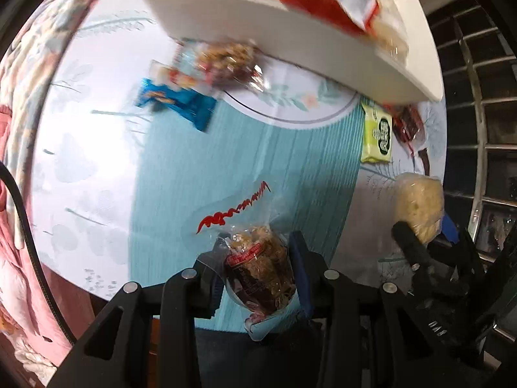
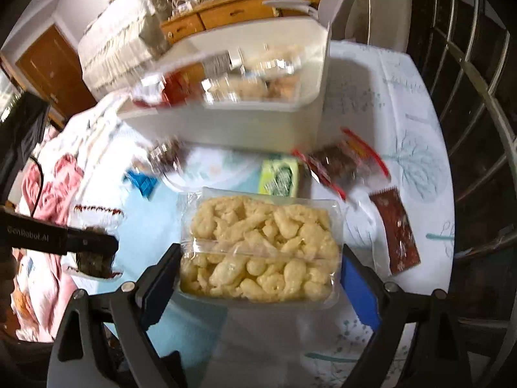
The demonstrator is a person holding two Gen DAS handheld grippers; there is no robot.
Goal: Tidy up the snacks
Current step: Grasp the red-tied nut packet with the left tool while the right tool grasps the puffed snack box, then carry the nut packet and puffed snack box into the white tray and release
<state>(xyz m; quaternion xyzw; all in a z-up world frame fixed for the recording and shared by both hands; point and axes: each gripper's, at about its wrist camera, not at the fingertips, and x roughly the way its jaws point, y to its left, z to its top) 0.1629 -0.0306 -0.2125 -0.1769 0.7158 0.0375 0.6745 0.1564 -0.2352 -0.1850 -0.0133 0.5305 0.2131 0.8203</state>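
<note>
Here, in the left wrist view: left gripper (image 1: pixel 258 268) at 6 o'clock, fingers nearly together and clamped on a small clear packet of brown shredded snack (image 1: pixel 263 271), lifted above the teal-and-white tablecloth (image 1: pixel 181 168). At 12 to 1 o'clock, a white plastic bin (image 1: pixel 290 45) already holding a red-and-white packet (image 1: pixel 326 3), blurred. Loose on the cloth at 10 to 11 o'clock, a blue wrapper (image 1: pixel 176 103) beside a clear packet of mixed nuts (image 1: pixel 226 64). At 3 o'clock, a yellow-green packet (image 1: pixel 376 137) just beside a red-trimmed packet of dark snack (image 1: pixel 408 123). At 4 o'clock, the right gripper's black finger (image 1: pixel 410 245) against a pale bag. In the right wrist view: right gripper (image 2: pixel 258 258) at 6 o'clock, fingers wide apart yet pressed on both ends of a clear tray-pack of pale puffed snacks (image 2: pixel 261 245), held above the cloth. Behind it at 12 o'clock, the same white bin with packets inside. At 3 to 4 o'clock, a flat brown sachet (image 2: pixel 394 232) lying alone on the cloth. At 9 o'clock, the left gripper's black body with its brown packet below.
</note>
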